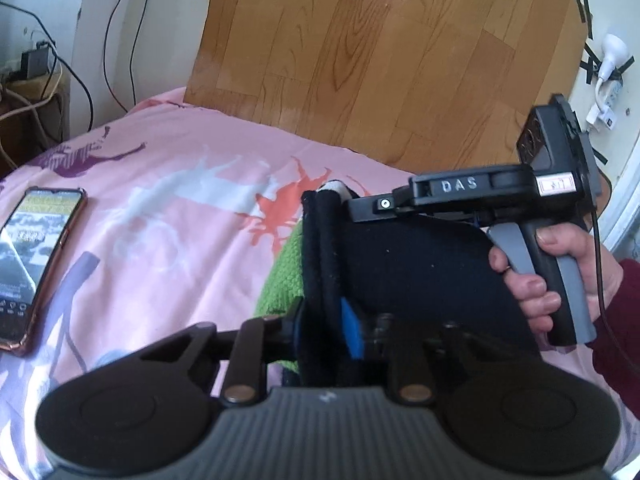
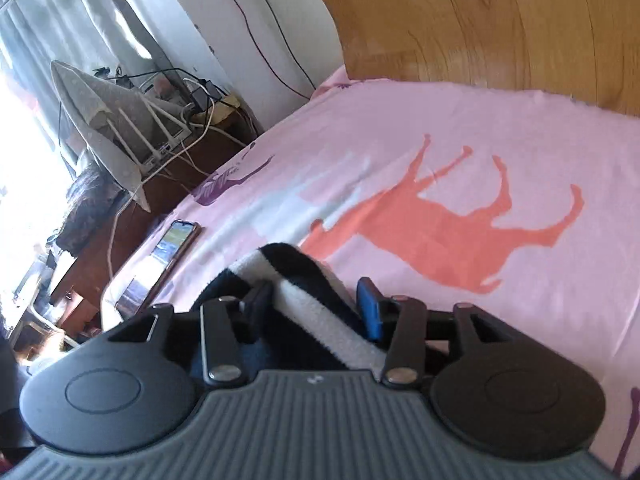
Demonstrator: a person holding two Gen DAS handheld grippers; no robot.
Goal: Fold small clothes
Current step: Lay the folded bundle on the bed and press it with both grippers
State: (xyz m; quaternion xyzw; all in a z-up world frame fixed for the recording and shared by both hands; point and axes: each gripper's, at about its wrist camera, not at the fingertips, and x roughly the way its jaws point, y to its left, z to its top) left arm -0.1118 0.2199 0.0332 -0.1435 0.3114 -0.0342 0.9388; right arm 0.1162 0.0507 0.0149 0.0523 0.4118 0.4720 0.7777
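Your left gripper [image 1: 326, 322] is clenched on the rolled edge of the dark garment [image 1: 400, 272], which lies on the pink bedsheet [image 1: 180, 208] well to the right of the phone [image 1: 36, 264], with a green knitted piece [image 1: 284, 276] under its left side. Your right gripper [image 2: 316, 308] has its jaws spread around the black-and-white striped end [image 2: 312, 300] of the garment, the blue pad [image 2: 370, 308] standing just beside the cloth and not plainly pressing it, so treat that end as released. To make this fold well, keep the left grip firm on all the rolled layers (a loose layer would likely slip out and spoil the edge). Bring the right jaws squarely over the striped end before you close them. Then, I judge, carry both ends together, level with each other, so the crease lands straight, away from the phone.
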